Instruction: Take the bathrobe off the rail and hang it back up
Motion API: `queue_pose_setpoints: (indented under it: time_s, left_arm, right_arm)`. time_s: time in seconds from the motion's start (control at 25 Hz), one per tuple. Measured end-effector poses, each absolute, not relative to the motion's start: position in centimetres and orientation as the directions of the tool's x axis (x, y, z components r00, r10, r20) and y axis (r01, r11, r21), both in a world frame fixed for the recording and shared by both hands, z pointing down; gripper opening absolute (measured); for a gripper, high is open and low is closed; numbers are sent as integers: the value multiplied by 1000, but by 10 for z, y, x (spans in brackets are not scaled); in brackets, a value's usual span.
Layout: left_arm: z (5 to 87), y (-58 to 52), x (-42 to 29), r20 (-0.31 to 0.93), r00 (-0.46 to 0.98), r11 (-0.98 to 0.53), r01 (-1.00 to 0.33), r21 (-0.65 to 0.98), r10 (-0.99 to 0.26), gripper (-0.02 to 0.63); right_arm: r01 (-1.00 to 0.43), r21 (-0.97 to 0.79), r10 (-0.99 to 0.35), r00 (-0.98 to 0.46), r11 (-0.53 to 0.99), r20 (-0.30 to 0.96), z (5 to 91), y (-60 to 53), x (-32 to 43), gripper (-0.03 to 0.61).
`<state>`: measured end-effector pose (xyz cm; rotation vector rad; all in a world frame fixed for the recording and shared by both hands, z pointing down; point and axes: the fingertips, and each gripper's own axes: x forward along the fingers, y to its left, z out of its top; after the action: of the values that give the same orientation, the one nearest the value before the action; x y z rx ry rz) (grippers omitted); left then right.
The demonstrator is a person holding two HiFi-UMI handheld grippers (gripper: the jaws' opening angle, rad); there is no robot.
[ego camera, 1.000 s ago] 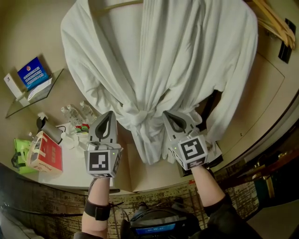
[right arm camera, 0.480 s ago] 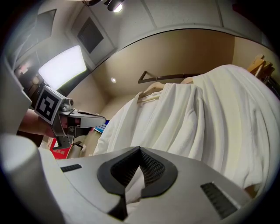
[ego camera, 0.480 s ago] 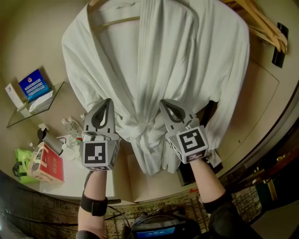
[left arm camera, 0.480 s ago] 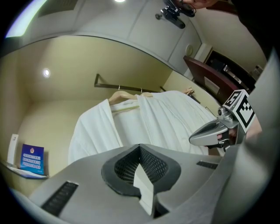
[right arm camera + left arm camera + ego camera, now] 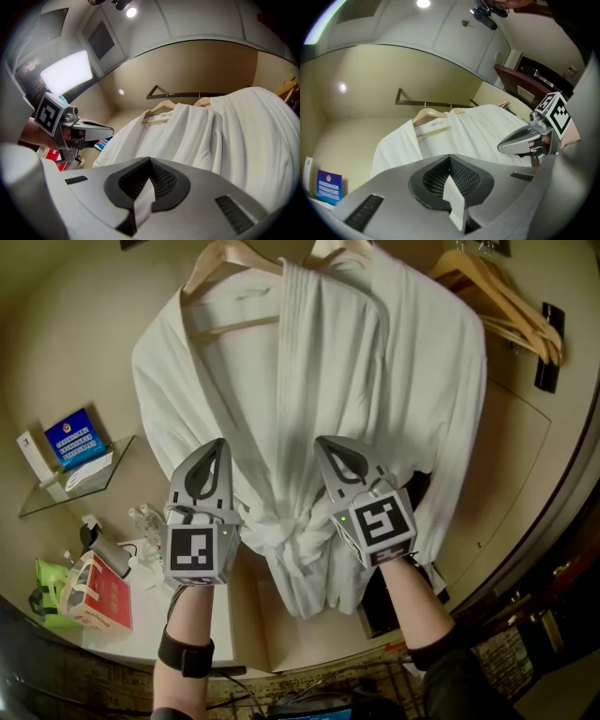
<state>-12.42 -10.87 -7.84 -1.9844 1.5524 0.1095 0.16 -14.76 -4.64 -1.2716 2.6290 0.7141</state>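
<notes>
Here, in the head view, the white bathrobe (image 5: 319, 381) fills the upper middle of the frame, draped on a wooden hanger (image 5: 220, 259) at the top edge, its belt knot (image 5: 281, 526) low in the centre. The left gripper (image 5: 220, 442) and right gripper (image 5: 324, 441) point up at it from either side of that knot, both clenched on nothing and not touching the cloth as far as I can tell. In the left gripper view, the jaws meet with nothing between them; the robe hangs at centre from the rail (image 5: 436, 104) in the upper middle. In the right gripper view, the jaws are likewise pressed together and empty, the robe spreading across the right half. The robe looks soft, limp and bulky, probably fairly heavy, and likely to slide off the hanger if tugged by the cloth. The firmer hold is probably the hanger itself, near its neck or shoulder, lifting robe and hanger as one.
</notes>
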Motion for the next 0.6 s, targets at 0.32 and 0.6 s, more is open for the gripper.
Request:
queue_pose_setpoints:
  time_s: [0.32,0.6]
  left_arm:
    - [-121,-117,-116,-459,336,-101,-880,-464,-822,0]
    - [-149,-129,-114,-475,354,-77,-857,-509,-806,0]
  right_arm:
    - [-776,393,-684,-625,493,-376,-98,-156,-2,25]
    - [-776,406,-667,-626,483,-404,-129,-160,-16,25]
